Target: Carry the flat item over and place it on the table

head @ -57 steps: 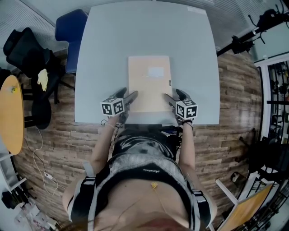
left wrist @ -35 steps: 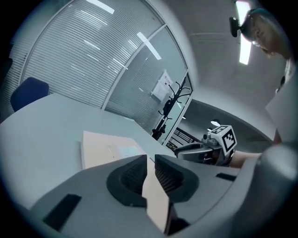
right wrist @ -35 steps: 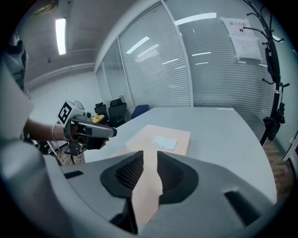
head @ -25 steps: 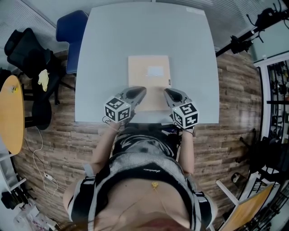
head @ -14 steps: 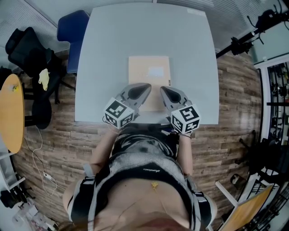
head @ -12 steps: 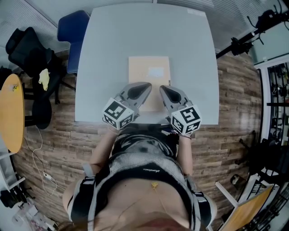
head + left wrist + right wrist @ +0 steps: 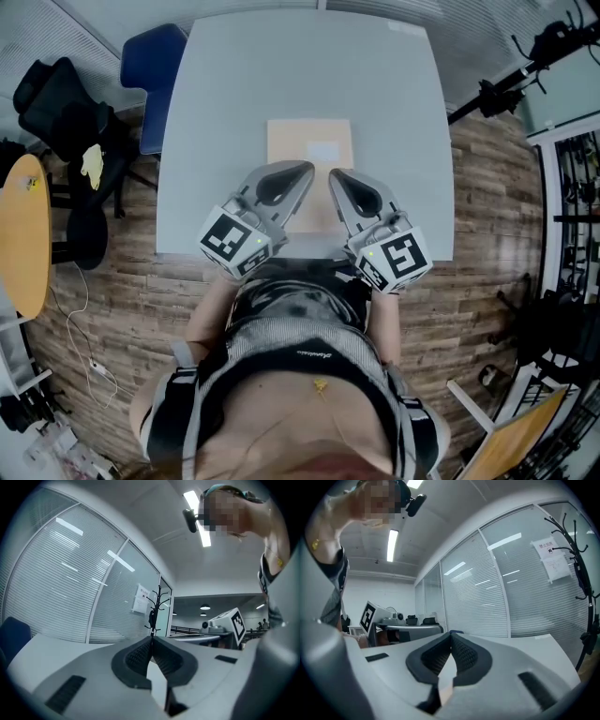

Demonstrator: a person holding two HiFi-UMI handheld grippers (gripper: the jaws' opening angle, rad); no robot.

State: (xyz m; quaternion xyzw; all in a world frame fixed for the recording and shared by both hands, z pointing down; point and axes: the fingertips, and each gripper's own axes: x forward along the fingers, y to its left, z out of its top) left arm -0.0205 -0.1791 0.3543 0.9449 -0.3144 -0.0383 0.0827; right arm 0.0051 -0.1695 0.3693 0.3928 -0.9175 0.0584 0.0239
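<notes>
The flat item (image 7: 309,150), a beige folder with a pale label, lies flat on the grey table (image 7: 394,112), its near end hidden behind my grippers in the head view. My left gripper (image 7: 306,170) hangs above the item's near left part, shut with nothing in it. Beside it my right gripper (image 7: 334,174) is also shut and empty. In the left gripper view the left gripper (image 7: 151,639) has its pads pressed together, pointing level across the room. The right gripper (image 7: 451,633) shows the same in the right gripper view. Neither touches the item.
A blue chair (image 7: 150,61) stands at the table's far left corner, with a black chair (image 7: 56,103) and a round yellow table (image 7: 21,234) further left. A black stand (image 7: 525,56) is at the right. A coat rack (image 7: 581,573) stands by the glass wall.
Both grippers have risen from beside the item's near end and drawn closer together, jaws shut. The flat item has stayed where it lies on the table.
</notes>
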